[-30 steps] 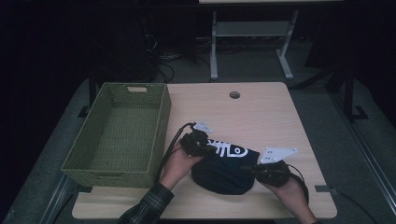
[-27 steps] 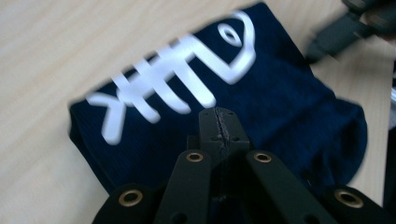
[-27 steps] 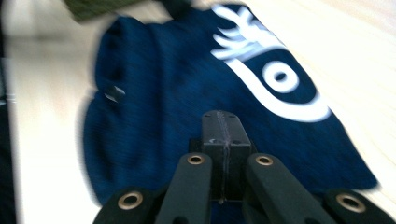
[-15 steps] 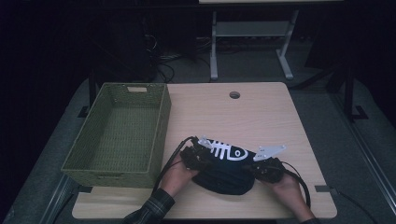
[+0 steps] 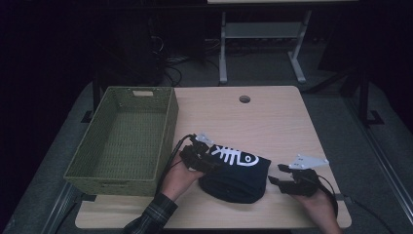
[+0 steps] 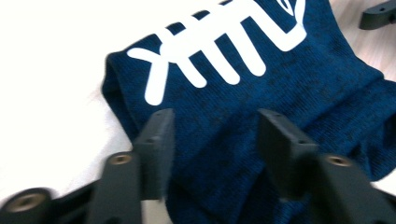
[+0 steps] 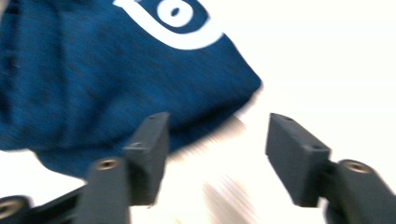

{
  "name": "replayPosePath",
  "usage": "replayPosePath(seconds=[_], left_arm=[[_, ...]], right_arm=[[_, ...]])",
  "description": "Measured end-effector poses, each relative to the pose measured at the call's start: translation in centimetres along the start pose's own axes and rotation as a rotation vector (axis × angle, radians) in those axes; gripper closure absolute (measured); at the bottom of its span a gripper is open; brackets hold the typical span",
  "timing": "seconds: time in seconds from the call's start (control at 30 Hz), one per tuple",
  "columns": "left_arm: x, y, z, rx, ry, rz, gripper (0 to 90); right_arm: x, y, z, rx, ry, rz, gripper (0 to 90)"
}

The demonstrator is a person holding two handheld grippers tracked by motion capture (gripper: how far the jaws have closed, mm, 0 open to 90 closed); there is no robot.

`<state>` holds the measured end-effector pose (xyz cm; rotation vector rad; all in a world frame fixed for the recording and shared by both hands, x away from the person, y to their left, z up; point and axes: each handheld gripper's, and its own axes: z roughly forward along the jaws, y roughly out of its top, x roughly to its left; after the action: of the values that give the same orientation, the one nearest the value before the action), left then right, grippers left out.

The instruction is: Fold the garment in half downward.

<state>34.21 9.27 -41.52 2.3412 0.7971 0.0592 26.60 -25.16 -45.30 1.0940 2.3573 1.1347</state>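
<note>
The green woven basket [image 5: 124, 139] stands on the table [image 5: 272, 117] with nothing inside it. Just right of the basket lies the folded navy garment [image 5: 234, 173] with a white fish-bone print, nothing between them but the left gripper [image 5: 197, 157]. That gripper sits at the garment's basket-side edge; its jaws have just been opening and stand apart over the cloth, not pinching it. The right gripper [image 5: 282, 179], on the garment's far side from the basket, has also just been opening, with bare table between its jaws.
</note>
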Motion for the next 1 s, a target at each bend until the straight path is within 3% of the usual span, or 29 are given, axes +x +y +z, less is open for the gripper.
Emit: replayPosePath(seconds=[0.13, 0.3, 0.4, 0.57, 1.0], left_arm=[[0.5, -0.1, 0.3, 0.005, 0.014, -0.013, 28.9], [0.9, -0.3, 1.3, 0.012, 0.013, -0.035, 17.0], [1.1, -0.5, 1.7, 0.020, 0.017, -0.041, 14.6], [1.4, -0.8, 2.4, 0.046, 0.021, -0.039, 13.5], [1.8, -1.3, 3.8, 0.063, 0.003, -0.059, 12.8]], right_arm=[[-1.1, -1.6, -0.2, 0.025, -0.060, 0.055, 15.4], [-2.3, -2.7, 0.1, 0.053, -0.123, 0.109, 5.7], [-2.4, -2.9, 0.5, 0.064, -0.148, 0.124, 4.9], [-2.1, -3.0, 0.9, 0.082, -0.159, 0.094, 1.9], [-2.2, -3.0, 0.9, 0.089, -0.147, 0.106, 1.8]])
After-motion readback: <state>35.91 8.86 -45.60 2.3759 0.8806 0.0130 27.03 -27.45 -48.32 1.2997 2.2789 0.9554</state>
